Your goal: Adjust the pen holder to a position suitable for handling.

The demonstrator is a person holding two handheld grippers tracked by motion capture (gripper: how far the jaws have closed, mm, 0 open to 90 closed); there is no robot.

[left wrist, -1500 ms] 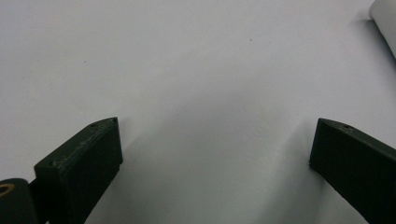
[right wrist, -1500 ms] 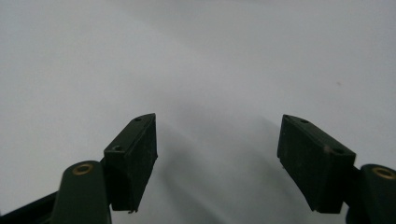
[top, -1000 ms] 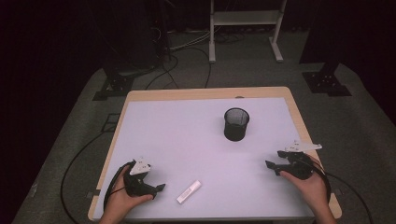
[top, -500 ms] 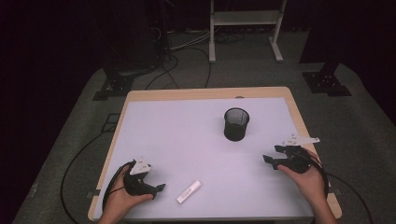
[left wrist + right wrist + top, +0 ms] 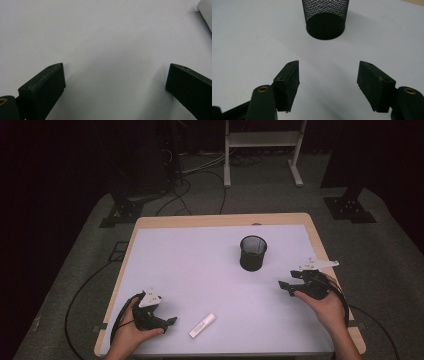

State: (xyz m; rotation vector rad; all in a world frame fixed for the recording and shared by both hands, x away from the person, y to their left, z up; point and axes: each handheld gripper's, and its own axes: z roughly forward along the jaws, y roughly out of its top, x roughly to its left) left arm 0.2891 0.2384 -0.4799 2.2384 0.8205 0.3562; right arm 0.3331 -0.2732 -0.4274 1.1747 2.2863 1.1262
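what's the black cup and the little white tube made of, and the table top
The black cup looks like metal wire mesh, matte black: you can see through its lattice wall. The white tube seems smooth plastic, though it is too small to be sure. The table top is a matte white sheet with a pale wood-look rim.

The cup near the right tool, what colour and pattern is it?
Black wire mesh cup, its weave clearest in the right gripper view.
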